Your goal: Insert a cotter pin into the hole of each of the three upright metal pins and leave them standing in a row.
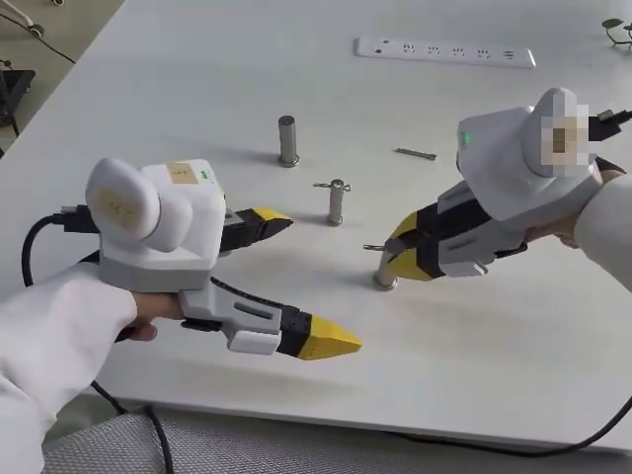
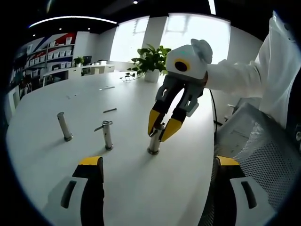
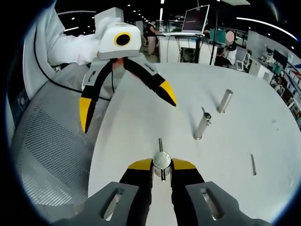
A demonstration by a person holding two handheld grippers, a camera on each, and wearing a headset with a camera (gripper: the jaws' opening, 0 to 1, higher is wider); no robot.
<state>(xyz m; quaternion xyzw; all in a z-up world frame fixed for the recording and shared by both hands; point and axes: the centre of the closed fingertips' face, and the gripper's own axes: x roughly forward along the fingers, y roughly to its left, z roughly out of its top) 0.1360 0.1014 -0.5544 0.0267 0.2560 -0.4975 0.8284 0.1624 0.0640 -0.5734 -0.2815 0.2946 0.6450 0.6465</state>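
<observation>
Nearest the person, over the white tabletop, the left tongs hang with their yellow-tipped jaws spread wide, holding nothing. Just beyond, the right tongs are closed on the head of the nearest upright steel pin, one jaw on each side. A thin wire cotter pin lies through its hole with the tip poking out the far side (whether the jaws also pinch the wire, I cannot tell).

To do this step well, I judge the push should run level along the hole's axis. It should be gentle enough that the pin does not tip off its base, and the free left tongs could steady its foot. The release should be straight back.

Farther on stands the middle steel pin, already crossed by its own cotter pin. Beyond it is the far steel pin, bare, with a loose cotter pin lying apart from it on the tabletop. Farthest lies a white power strip.

No brand or writing is legible; a tan sticker on the left tongs' housing is too small to read.
</observation>
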